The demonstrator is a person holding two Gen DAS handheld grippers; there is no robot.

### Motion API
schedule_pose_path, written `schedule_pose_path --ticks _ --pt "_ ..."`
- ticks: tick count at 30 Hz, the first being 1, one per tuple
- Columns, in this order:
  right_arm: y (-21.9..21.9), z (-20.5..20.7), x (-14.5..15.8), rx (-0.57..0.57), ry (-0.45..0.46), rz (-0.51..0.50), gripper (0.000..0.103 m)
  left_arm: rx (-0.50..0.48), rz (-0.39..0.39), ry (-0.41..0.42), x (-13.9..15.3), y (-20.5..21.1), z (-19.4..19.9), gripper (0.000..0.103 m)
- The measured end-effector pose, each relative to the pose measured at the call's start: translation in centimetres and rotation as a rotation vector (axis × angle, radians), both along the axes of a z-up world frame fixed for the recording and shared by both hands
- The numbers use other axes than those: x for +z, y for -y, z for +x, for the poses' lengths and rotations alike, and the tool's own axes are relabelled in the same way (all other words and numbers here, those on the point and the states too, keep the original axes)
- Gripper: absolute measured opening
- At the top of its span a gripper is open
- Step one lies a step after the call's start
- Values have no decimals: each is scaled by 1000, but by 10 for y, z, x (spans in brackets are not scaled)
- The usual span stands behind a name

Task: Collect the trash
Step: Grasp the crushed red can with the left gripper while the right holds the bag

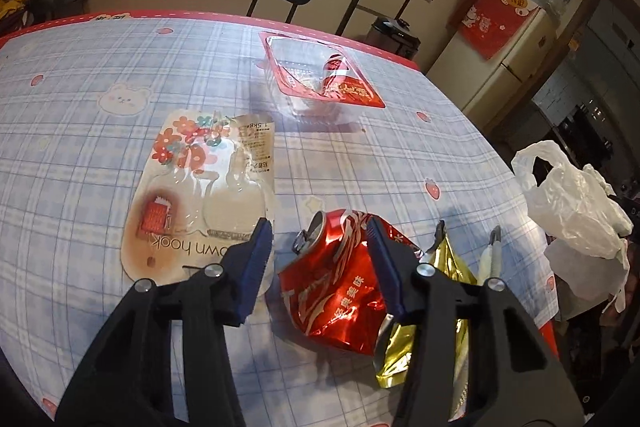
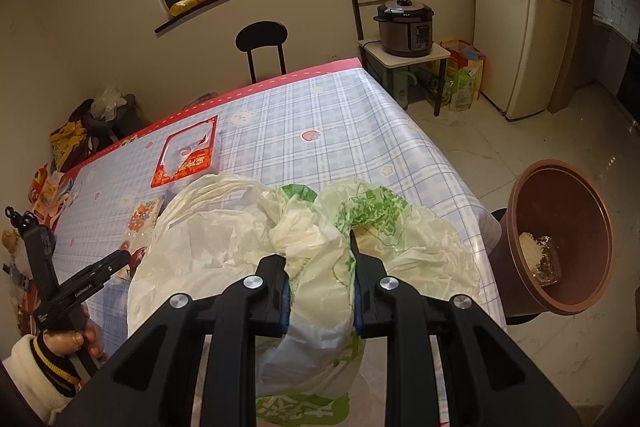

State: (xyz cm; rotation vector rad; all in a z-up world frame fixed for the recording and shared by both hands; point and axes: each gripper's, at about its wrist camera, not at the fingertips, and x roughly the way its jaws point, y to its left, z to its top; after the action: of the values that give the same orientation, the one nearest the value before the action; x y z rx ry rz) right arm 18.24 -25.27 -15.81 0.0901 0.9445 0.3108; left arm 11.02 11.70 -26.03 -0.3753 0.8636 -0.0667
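The left gripper (image 1: 320,231) straddles a crushed red cola can (image 1: 340,275) on the checked tablecloth (image 1: 100,99), one finger touching its side, the other apart. The right gripper (image 2: 320,267) clamps a white plastic bag (image 2: 224,239); a brown bin (image 2: 560,239) stands at three o'clock.

Left gripper (image 1: 320,227): tilted down toward the desk, blue-padded fingers (image 1: 256,259) apart; the finger at 3 o'clock touches the crushed red can (image 1: 336,279) between them, the finger at 9 o'clock stands clear of it.
Right gripper (image 2: 320,259): angled downward, fingers (image 2: 280,291) pinched on a gathered fold of the white plastic bag (image 2: 312,267).
Left hand (image 2: 80,339): at 8 o'clock in the right wrist view, wrapped round its gripper's handle, a white cuff with dark and yellow stripes at the wrist.
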Motion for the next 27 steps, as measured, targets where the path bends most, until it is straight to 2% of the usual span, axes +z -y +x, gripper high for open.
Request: schedule_pose_path --ticks 7,14,18,19,21,24,27 --pt "14 0 -1 -21 -8 15 23 -82 26 -39 -10 12 15 50" --pt "24 0 1 -45 -10 20 23 -69 26 -105 -28 11 26 44" --pt "29 -1 3 -60 -5 21 23 -67 35 -99 -31 14 28 42" --pt "31 -2 3 -62 -3 21 23 -68 25 -94 -31 14 27 33" --pt "31 -3 5 -66 0 25 23 -59 17 -72 -24 13 25 33" --pt "31 -3 5 -65 6 30 23 -44 4 9 -1 9 17 33" --pt "29 -5 4 -69 8 39 23 -10 21 69 22 3 8 33"
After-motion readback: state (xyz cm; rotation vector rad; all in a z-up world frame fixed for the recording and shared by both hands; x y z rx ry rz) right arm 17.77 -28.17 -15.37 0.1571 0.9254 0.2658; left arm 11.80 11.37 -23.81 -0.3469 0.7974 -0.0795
